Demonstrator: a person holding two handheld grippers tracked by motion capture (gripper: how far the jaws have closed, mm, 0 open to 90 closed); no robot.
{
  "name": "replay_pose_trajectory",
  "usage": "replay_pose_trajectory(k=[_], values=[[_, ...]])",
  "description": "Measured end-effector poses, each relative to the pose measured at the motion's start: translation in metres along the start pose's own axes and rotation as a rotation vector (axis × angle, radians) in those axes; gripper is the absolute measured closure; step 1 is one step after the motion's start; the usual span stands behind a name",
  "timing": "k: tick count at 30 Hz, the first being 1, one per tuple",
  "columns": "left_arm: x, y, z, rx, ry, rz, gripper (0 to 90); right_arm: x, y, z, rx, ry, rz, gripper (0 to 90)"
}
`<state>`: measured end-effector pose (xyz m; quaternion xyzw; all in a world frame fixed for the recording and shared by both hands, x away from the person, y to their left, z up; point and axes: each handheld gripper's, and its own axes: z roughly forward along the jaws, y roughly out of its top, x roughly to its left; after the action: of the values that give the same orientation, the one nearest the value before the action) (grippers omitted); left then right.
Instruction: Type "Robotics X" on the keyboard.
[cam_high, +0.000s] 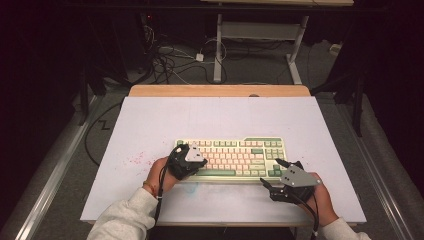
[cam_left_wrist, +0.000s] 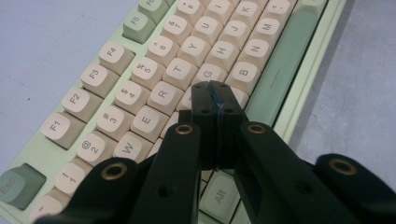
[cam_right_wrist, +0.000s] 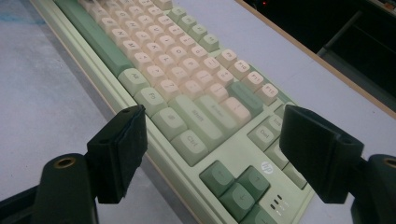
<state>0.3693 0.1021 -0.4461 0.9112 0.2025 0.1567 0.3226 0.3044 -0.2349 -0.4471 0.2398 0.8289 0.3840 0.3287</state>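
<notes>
Lying on the white board (cam_high: 150, 125) of the table, a little nearer to the person's edge than to the far one, is a pale green keyboard (cam_high: 235, 159) with cream and darker green keys. All places below are given from this keyboard.

The left gripper (cam_high: 186, 161) is over the keyboard's left end, held in the person's left hand (cam_high: 160, 175). In the left gripper view its two black jaws are pressed together with no gap and nothing between them, and the closed tips (cam_left_wrist: 215, 100) are over the letter keys, close to G and B, just beside the long green space bar (cam_left_wrist: 280, 70). I cannot tell if the tips touch a key.

The right gripper (cam_high: 282, 177) is at the keyboard's near right corner, held in the right hand (cam_high: 325, 202). In the right gripper view its jaws stand wide apart and hold nothing. One jaw is off the keyboard's near edge, over the board, and the other is over the right end. Between them are the Ctrl key (cam_right_wrist: 191, 140) and the dark green arrow keys (cam_right_wrist: 238, 186).

Beyond the keyboard, the wooden edge (cam_high: 220, 90) of the table shows past the board, and cables (cam_high: 170, 60) lie on the floor behind it.
</notes>
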Motion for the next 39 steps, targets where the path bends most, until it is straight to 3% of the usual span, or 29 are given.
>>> replay_pose_trajectory(k=[39], values=[[0.005,-0.011,-0.014,-0.018,0.046,-0.017,86.8,0.001,0.001,0.0,0.0,-0.006,-0.005,24.4]])
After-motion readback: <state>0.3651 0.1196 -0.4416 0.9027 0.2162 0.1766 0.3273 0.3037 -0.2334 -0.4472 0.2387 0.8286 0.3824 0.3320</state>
